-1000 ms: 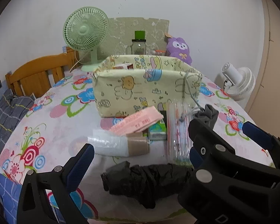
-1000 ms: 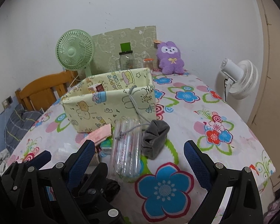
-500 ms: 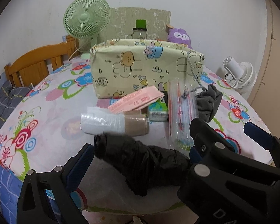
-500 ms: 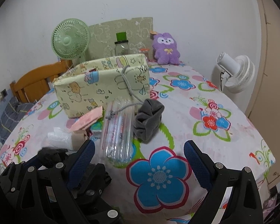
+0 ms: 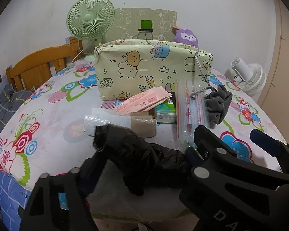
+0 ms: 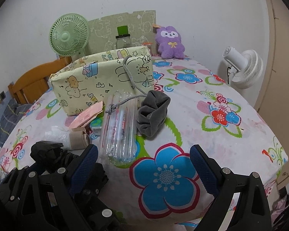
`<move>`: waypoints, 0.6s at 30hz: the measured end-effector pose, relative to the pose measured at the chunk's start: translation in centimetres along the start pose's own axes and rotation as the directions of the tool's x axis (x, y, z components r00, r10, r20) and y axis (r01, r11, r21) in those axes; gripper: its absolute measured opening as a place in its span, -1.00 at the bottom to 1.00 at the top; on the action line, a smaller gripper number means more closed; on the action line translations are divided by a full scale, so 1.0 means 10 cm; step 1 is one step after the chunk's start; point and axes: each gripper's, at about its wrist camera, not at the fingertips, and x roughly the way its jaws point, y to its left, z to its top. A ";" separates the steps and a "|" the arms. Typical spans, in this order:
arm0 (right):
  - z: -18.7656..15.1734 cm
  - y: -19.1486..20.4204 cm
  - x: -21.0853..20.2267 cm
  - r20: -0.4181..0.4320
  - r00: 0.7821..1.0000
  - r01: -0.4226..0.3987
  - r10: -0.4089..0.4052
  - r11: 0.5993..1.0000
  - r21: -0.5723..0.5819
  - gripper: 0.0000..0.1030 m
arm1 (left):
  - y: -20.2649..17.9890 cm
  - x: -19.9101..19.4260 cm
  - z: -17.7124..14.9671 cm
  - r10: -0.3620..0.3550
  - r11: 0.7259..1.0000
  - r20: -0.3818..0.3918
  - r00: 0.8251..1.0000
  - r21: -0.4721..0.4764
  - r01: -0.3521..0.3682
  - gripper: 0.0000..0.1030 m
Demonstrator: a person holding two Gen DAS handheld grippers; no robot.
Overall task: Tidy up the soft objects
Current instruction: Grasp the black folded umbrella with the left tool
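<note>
A crumpled black plastic bag (image 5: pixel 136 157) lies at the table's near edge, between the fingers of my left gripper (image 5: pixel 140 159). The jaws are closing and both pads touch the bag, whose left end bunches upward. The right wrist view shows the same bag (image 6: pixel 46 152) at lower left. My right gripper (image 6: pixel 143 152) stands open over a blue flower on the tablecloth (image 6: pixel 221 134), nothing between its fingers. Behind lie a grey drawstring pouch (image 5: pixel 218 104), a clear plastic pack (image 5: pixel 186 111), a pink packet (image 5: pixel 142 102) and a roll of clear bags (image 5: pixel 125 123). A yellow cartoon fabric box (image 5: pixel 144 73) stands further back.
A purple plush (image 6: pixel 170 42), a green-lidded jar (image 6: pixel 123 38) and a green fan (image 6: pixel 68 35) stand at the back by the wall. A white fan (image 6: pixel 242 67) stands off the table's right side. A wooden headboard (image 5: pixel 40 65) is at left.
The left jaws have narrowed onto the black bag, which has bunched up at its left end. The view sits a little lower over the table. The right gripper stays open.
</note>
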 end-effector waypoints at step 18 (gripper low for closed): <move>0.11 0.20 0.04 0.010 0.999 -0.037 0.038 0.999 -0.037 0.90 | 0.11 -0.10 0.10 0.031 0.999 0.056 0.998 0.035 -0.033 0.20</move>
